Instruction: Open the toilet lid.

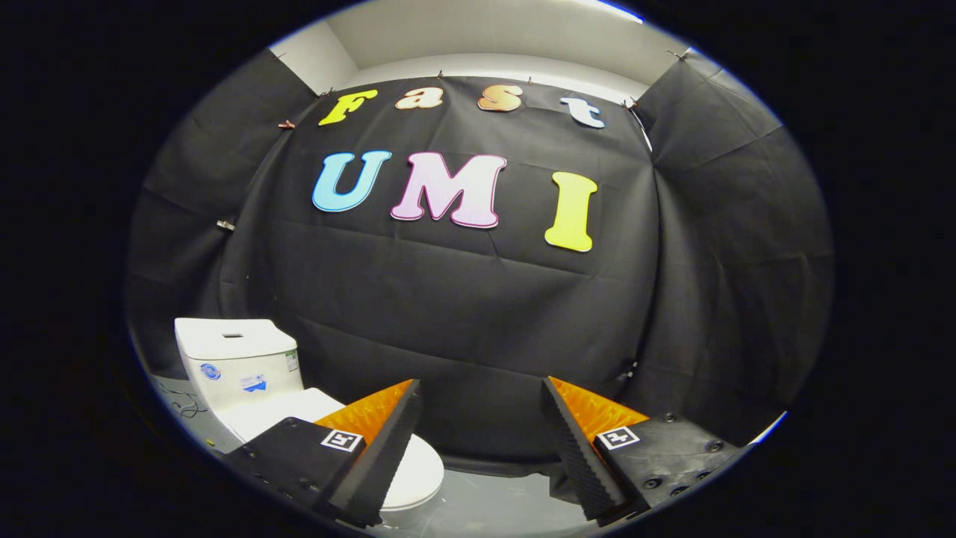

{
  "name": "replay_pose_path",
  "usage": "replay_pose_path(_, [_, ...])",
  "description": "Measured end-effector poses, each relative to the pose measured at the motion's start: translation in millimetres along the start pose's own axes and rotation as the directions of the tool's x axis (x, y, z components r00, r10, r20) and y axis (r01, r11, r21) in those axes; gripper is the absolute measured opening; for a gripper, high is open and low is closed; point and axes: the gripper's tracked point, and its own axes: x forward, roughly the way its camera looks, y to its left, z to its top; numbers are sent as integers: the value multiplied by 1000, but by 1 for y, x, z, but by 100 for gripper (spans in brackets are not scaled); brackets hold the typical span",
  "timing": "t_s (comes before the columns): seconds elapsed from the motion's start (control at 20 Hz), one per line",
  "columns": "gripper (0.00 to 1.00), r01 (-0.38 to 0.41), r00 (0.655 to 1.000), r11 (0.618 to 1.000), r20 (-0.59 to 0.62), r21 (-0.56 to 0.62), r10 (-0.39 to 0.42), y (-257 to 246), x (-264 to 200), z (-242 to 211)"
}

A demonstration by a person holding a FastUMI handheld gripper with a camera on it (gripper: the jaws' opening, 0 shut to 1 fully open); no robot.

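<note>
The tool (482, 396) is open, its fingers wide apart and holding nothing. The toilet (246, 373) stands on the floor (493, 508) before the black wall. Its lid (414, 471) lies down, closed, partly behind the left finger (373, 463).

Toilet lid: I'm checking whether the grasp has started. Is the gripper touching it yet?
Cannot tell. In the gripper view, the open gripper has its left finger overlapping the closed toilet lid, so no contact or gap shows plainly. Nothing lies between the fingers.

open floor (493, 508) lies ahead of the spread tool (482, 441), with the toilet (246, 373) off left.
</note>
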Motion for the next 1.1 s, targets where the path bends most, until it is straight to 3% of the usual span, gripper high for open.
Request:
replay_pose_path(0.55, [98,-82,995,997,-52,-2,82,22,27,-9])
replay_pose_path(0.75, [98,-78,991,997,-107,0,77,6,38,-43])
replay_pose_path(0.9, [98,-117,970,987,-198,114,138,12,35,-82])
replay_pose_path(1.1, [98,-98,896,939,-381,329,227,26,18,-157])
